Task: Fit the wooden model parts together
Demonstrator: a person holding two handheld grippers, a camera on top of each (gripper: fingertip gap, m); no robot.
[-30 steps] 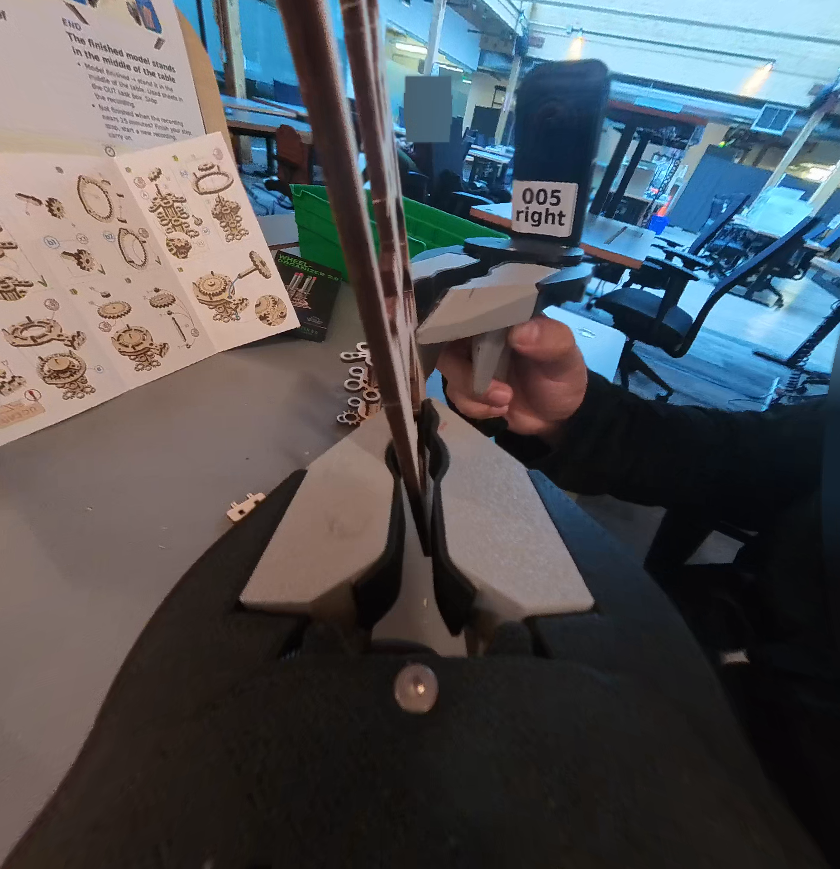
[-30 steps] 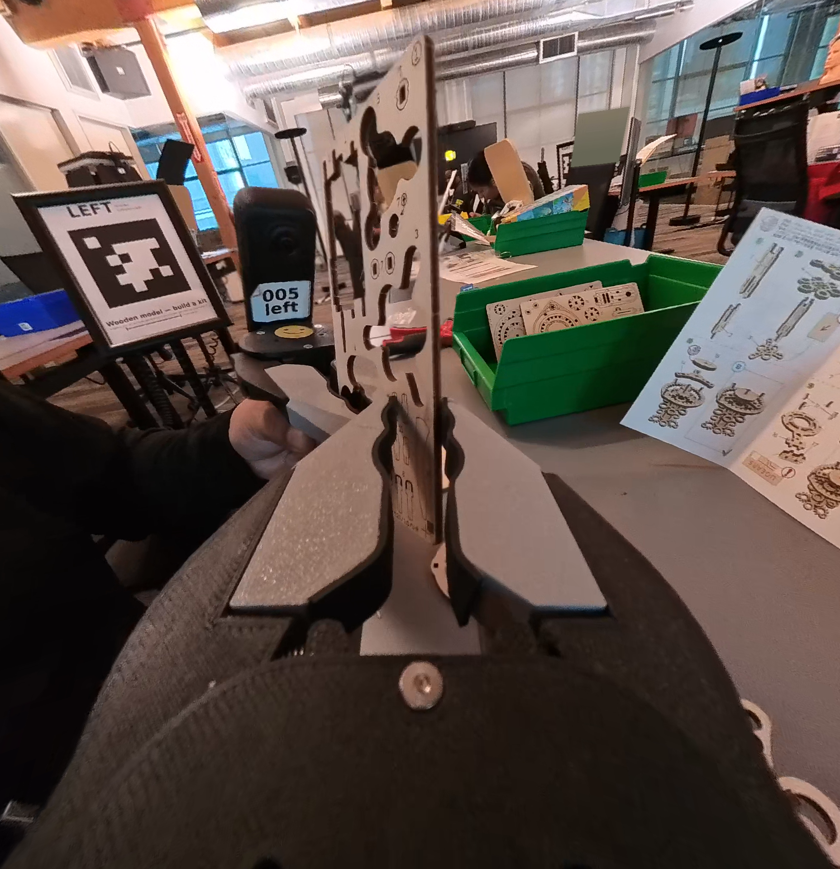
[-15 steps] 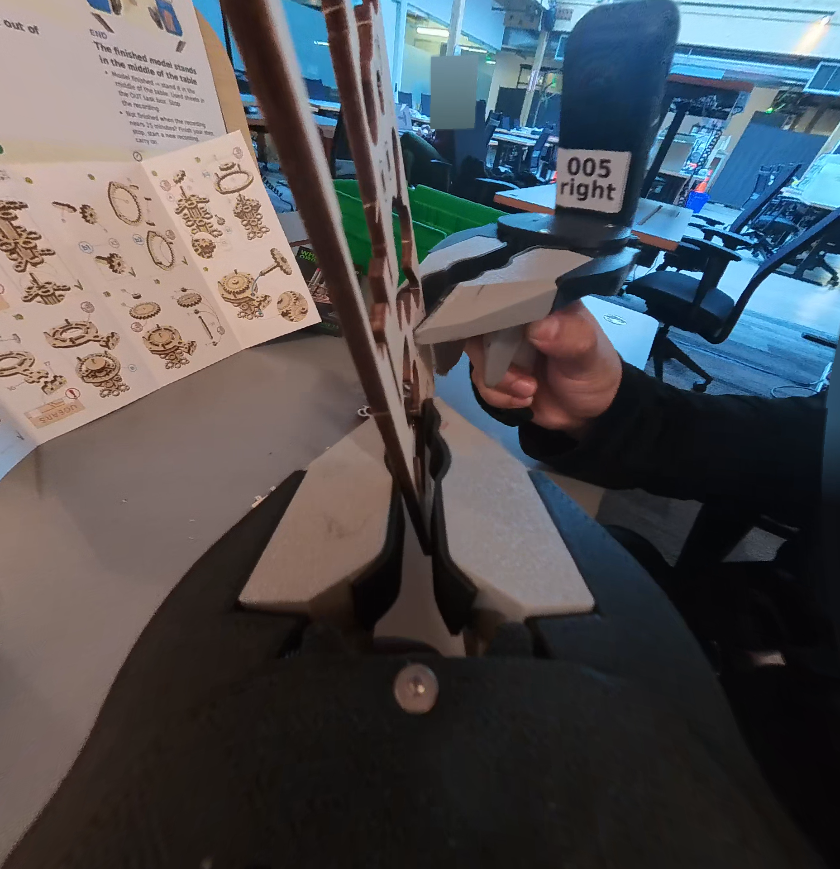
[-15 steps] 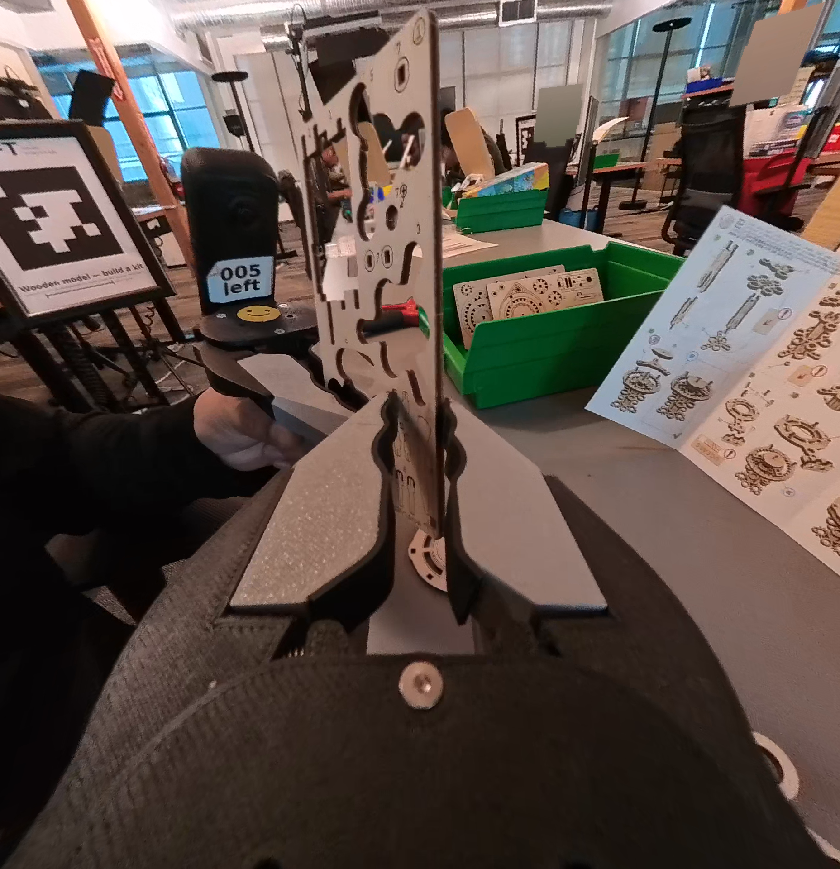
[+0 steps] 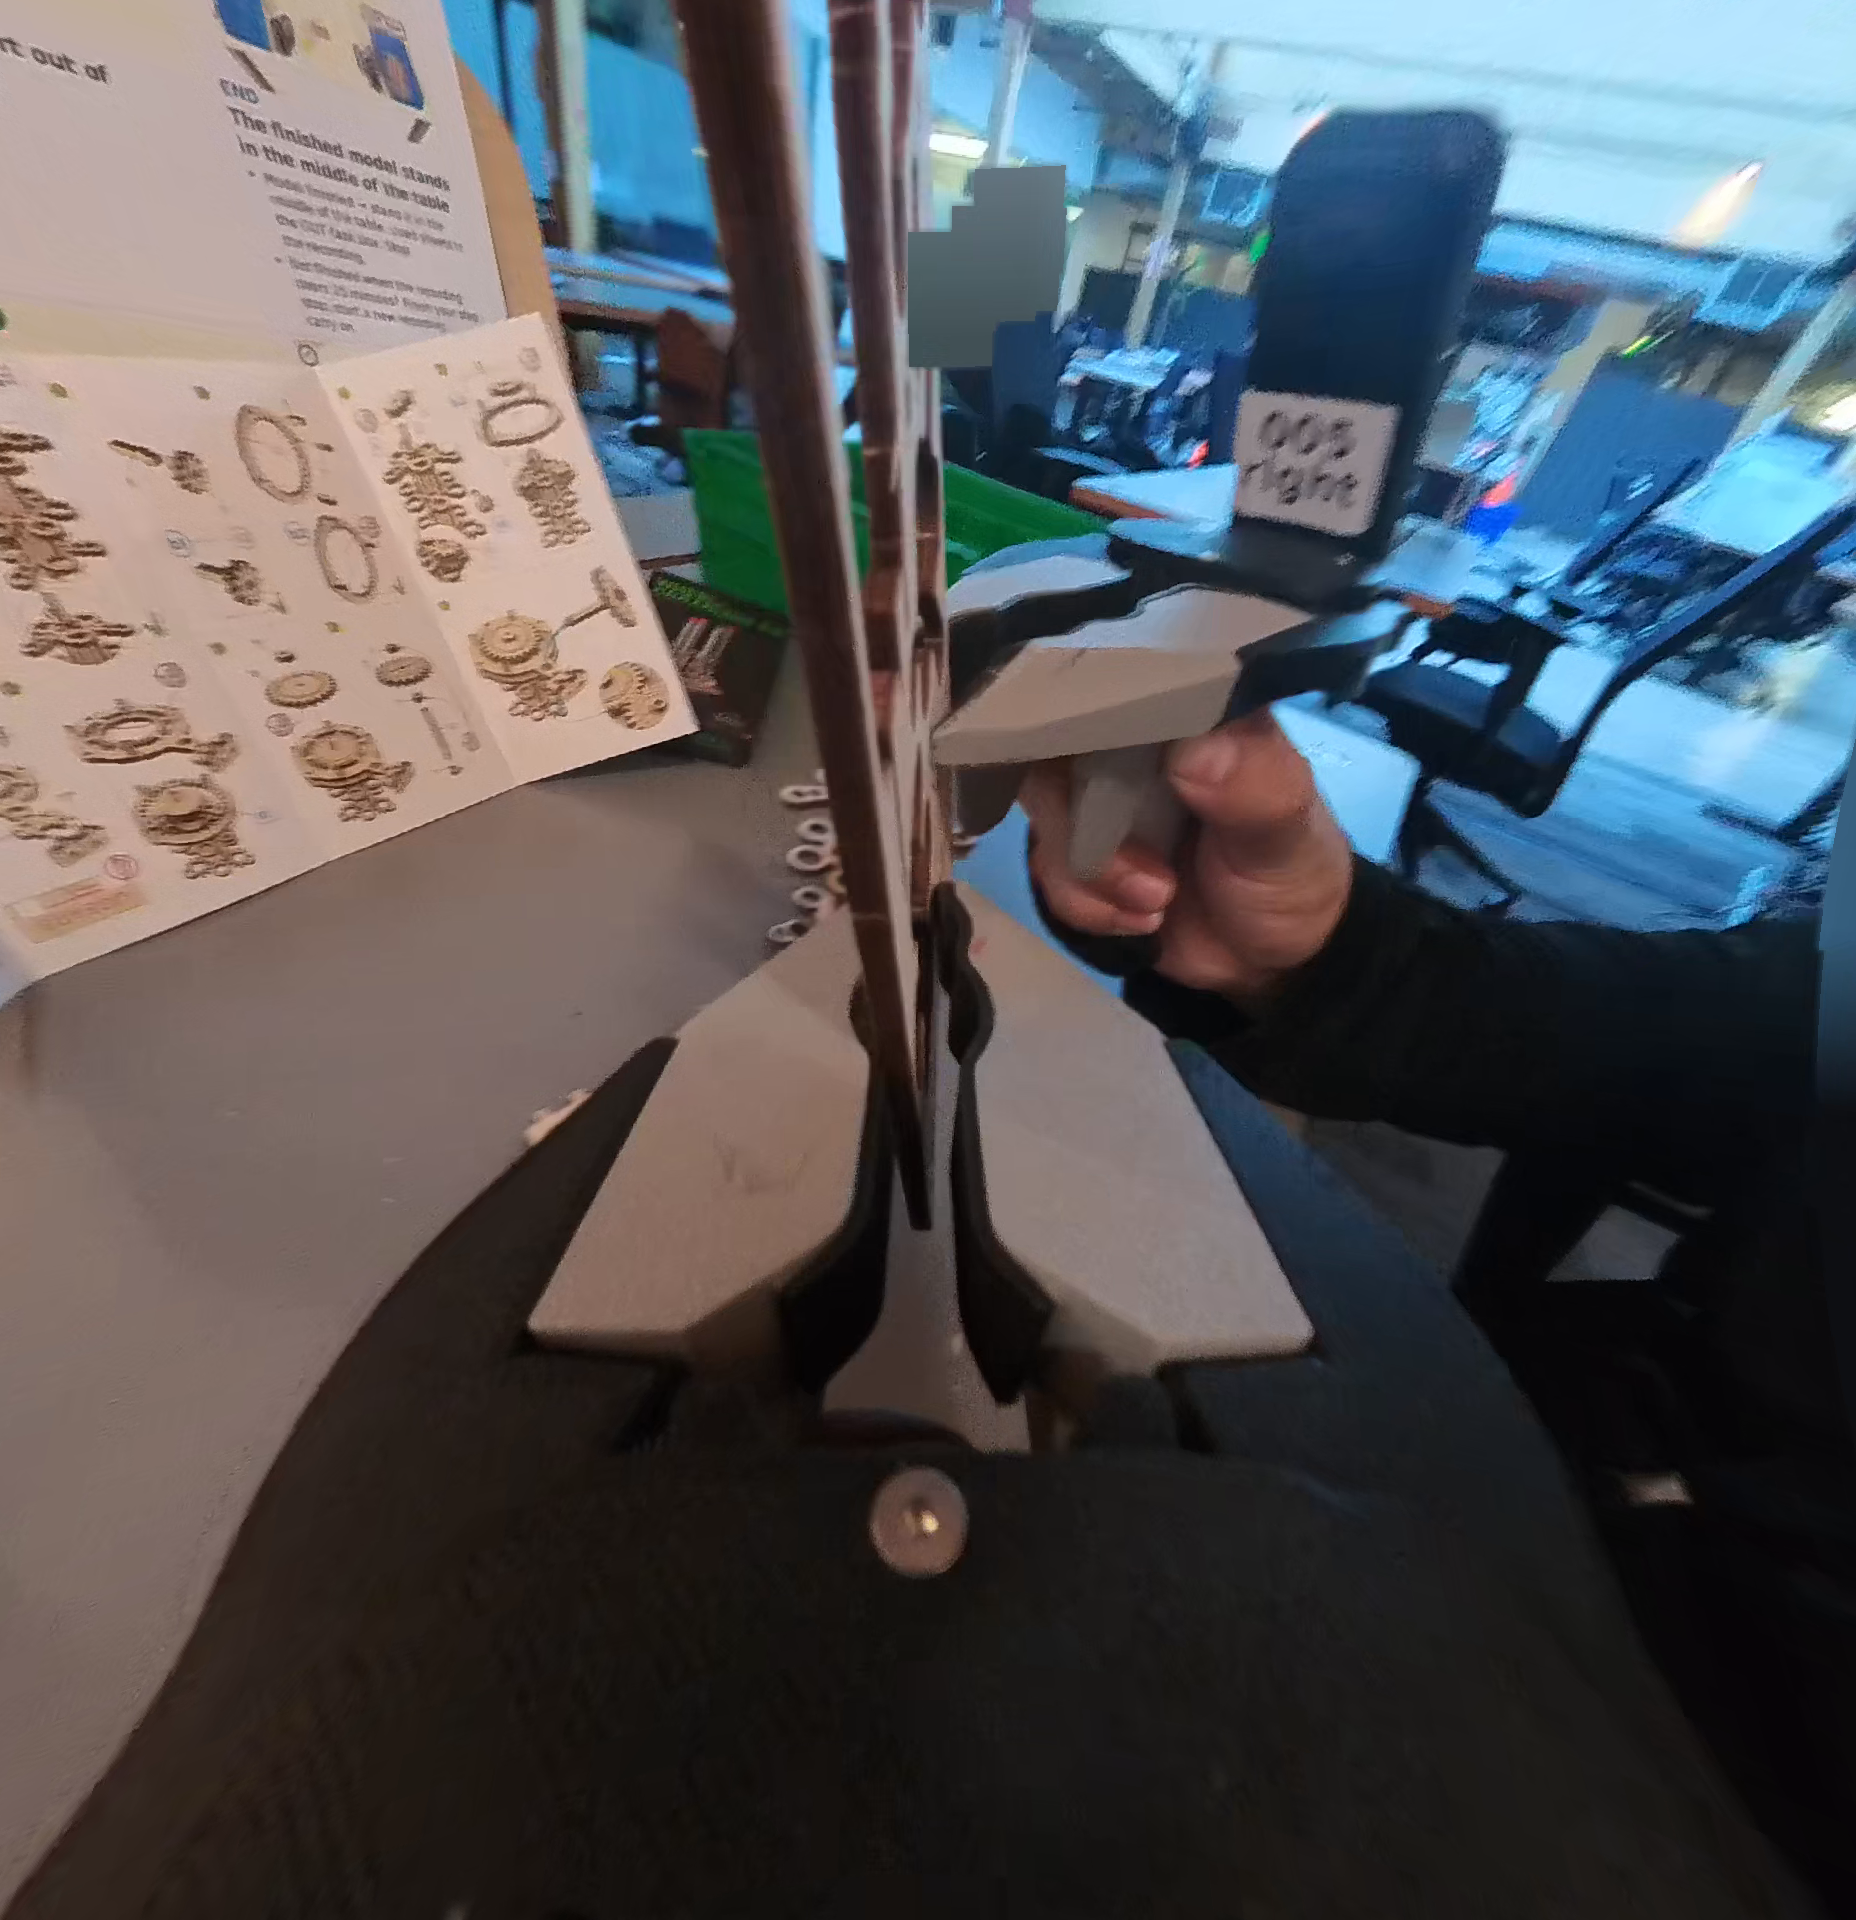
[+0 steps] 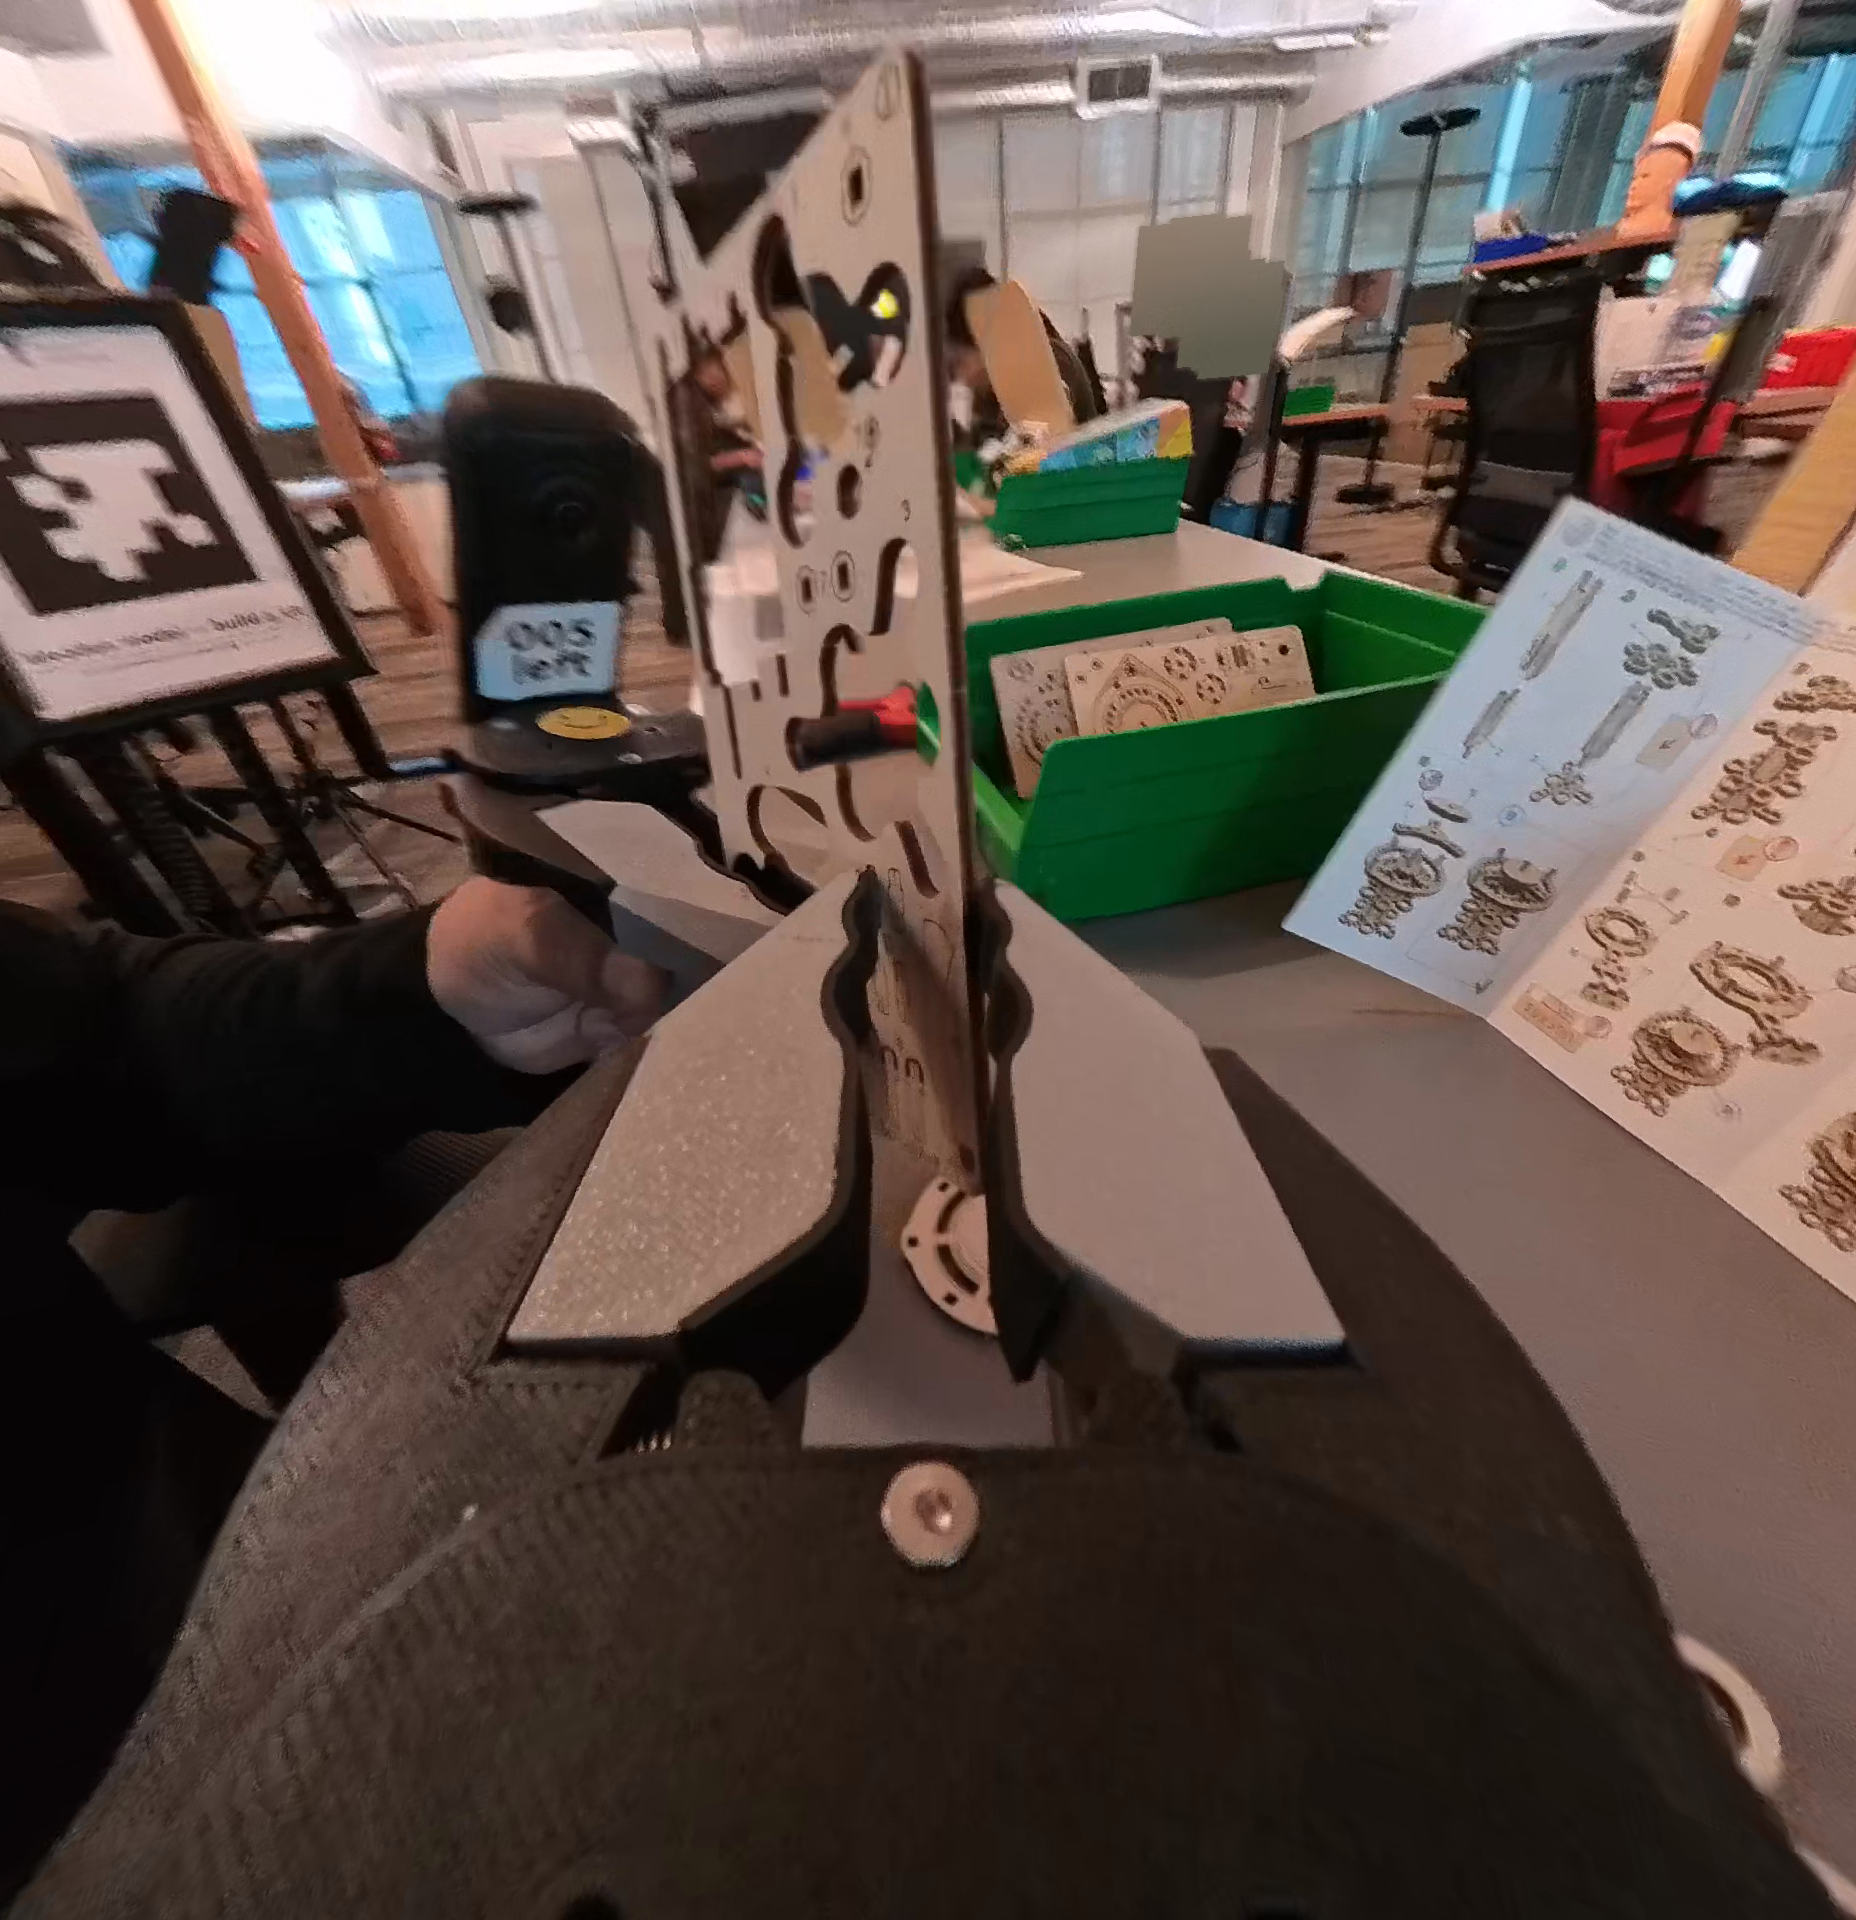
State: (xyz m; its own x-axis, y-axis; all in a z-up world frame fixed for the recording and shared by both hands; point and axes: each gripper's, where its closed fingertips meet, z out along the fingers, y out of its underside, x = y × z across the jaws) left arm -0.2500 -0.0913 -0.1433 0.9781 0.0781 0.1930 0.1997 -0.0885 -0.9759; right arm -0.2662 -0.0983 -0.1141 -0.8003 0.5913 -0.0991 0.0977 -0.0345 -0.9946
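A thin wooden parts sheet [image 6: 851,520] with many cut-outs stands upright above the grey table [image 6: 1475,1195]. My right gripper [image 6: 929,914] is shut on its lower edge. A small round wooden part [image 6: 945,1262] sticks out of the sheet low between the right fingers. My left gripper [image 5: 908,966] is shut on the same sheet [image 5: 799,520], seen edge-on there. Each gripper shows in the other's view, clamped on the sheet from the opposite side: the left one [image 6: 695,831], the right one [image 5: 965,717]. A hand [image 5: 1215,862] holds the right gripper.
A green bin [image 6: 1194,769] holding more wooden sheets stands behind. An unfolded instruction sheet [image 6: 1682,883] leans at the table's far side, also in the left wrist view [image 5: 280,623]. Small loose wooden rings [image 5: 810,862] and a dark box [image 5: 716,665] lie on the table. A framed marker sign [image 6: 124,499] stands off the table. My two grippers' fingertips are within a few centimetres of each other.
Both grippers keep hold of the sheet, which has tilted and shifted a little. The small round part now sticks out further from the sheet between the right fingers.
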